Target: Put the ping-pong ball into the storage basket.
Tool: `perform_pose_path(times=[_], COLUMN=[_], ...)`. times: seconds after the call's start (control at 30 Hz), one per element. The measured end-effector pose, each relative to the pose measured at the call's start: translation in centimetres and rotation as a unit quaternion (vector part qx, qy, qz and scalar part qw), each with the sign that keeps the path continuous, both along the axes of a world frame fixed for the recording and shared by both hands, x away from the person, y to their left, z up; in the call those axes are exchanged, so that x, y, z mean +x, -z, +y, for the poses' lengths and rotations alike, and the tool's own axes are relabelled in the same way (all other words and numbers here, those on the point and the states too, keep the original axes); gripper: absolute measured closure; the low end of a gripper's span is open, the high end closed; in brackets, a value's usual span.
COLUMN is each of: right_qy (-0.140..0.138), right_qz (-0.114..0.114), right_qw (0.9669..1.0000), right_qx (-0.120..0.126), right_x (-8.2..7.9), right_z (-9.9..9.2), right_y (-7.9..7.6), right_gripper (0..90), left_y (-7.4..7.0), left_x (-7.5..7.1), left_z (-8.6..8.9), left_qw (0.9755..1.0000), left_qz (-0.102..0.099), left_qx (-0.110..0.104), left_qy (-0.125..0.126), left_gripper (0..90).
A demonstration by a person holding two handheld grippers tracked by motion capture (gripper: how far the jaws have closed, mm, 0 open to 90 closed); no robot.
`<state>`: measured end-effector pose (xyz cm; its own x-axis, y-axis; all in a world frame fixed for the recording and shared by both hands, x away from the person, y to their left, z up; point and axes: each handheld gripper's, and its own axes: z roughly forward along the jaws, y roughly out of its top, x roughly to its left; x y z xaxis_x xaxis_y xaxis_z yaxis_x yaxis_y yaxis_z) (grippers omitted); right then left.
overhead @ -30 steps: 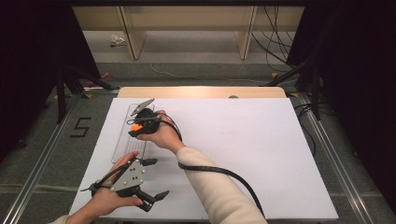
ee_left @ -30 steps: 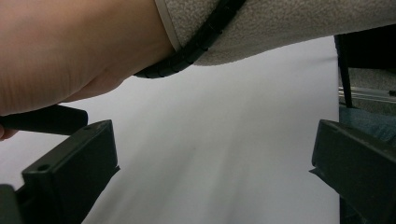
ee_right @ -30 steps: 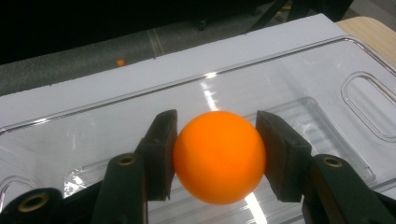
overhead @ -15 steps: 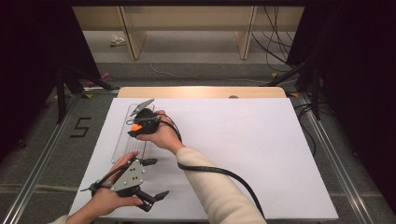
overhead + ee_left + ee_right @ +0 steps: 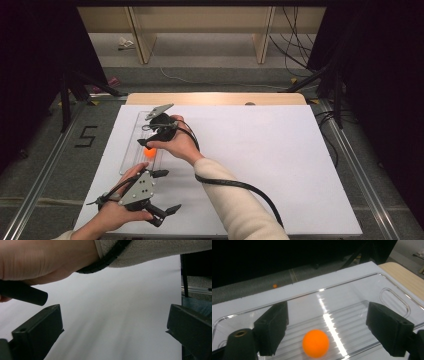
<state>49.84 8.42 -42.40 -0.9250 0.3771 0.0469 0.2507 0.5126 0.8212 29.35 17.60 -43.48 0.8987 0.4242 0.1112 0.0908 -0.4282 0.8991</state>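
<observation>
My right gripper jaws just opened, now spread wide; orange ball loose btwn them, lower centre of right gripper view, lying in clear tray. Drop looks done. Left gripper spread, empty, bottom left of high view.

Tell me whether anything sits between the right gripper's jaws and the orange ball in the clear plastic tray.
Nothing visible does. The right gripper has just been opening its jaws, and the round orange ball lies free between them on the ribbed floor of the clear plastic tray, with neither black pad touching it.
</observation>
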Motion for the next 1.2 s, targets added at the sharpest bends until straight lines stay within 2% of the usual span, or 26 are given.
perform_pose_path(times=[0.2, 0.43, 1.2], right_qy=[0.004, 0.016, 0.055], right_qz=[-0.01, -0.013, -0.016], right_qw=[0.9999, 0.9997, 0.9983], right_qx=[0.007, 0.012, 0.012], right_x=[-0.2, -0.3, -1.1], right_z=[-0.7, -1.8, -7.3], right_y=[-0.7, -0.8, -1.3], right_gripper=[17.1, 16.6, 16.5], left_y=[0.0, 0.0, 0.0], left_x=[0.0, 0.0, 0.1], left_z=[0.0, 0.0, 0.1], left_qw=[1.0, 1.0, 1.0], left_qz=[0.001, 0.0, 0.0], left_qx=[-0.001, -0.001, 0.001], left_qy=[-0.001, -0.001, -0.004], left_gripper=[0.0, 0.0, 0.0])
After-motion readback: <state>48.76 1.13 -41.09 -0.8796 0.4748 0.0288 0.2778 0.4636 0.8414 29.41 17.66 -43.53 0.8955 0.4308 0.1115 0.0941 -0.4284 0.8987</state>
